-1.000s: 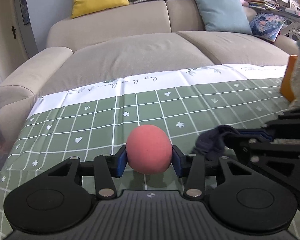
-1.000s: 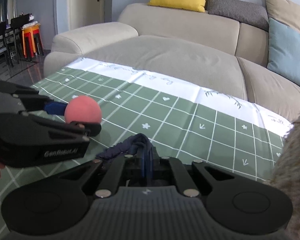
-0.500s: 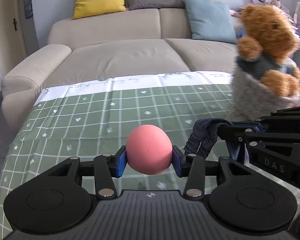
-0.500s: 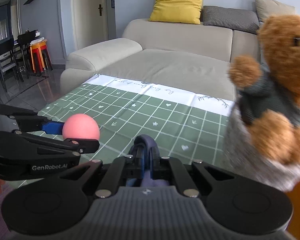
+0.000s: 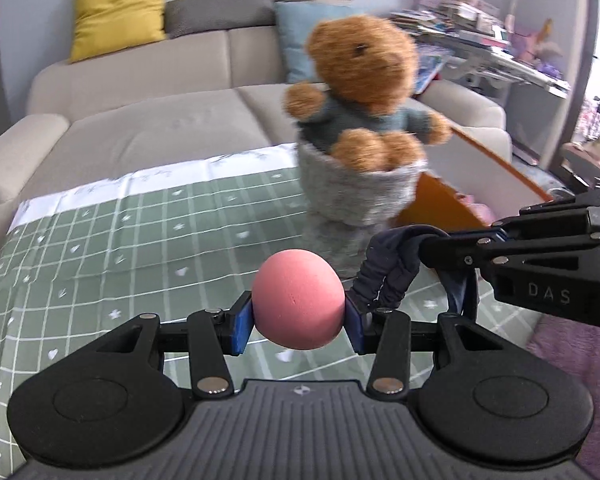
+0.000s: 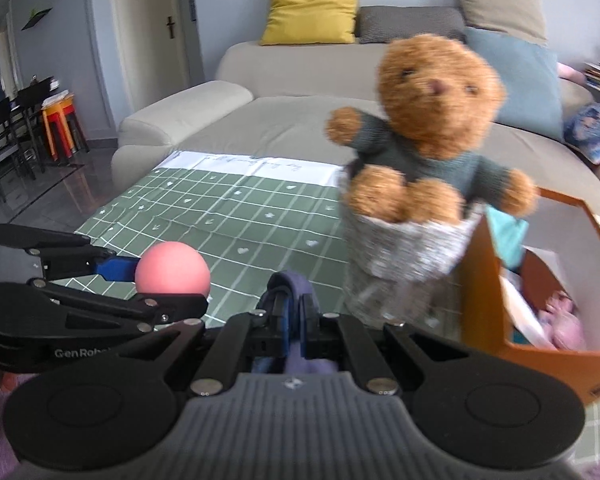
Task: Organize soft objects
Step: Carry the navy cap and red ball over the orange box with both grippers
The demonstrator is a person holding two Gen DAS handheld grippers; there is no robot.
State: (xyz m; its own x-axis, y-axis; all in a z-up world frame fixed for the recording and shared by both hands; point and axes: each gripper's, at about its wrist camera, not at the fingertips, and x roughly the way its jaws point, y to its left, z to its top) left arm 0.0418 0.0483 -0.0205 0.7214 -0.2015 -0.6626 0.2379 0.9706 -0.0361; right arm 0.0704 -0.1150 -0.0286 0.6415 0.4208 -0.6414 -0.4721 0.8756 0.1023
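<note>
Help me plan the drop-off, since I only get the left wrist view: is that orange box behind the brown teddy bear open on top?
Observer: Yes. The right wrist view looks into the orange cardboard box, and it is open on top.
Operator: Anything in it already?
Observer: A pink plush item lies inside, with white paper beside it.
Operator: And the right gripper's hold?
Observer: The right gripper is shut on the dark blue fabric band, which bulges up between its pads and trails back toward the camera.

Both wrist views facing teddy bear (image 5: 360, 92)
</note>
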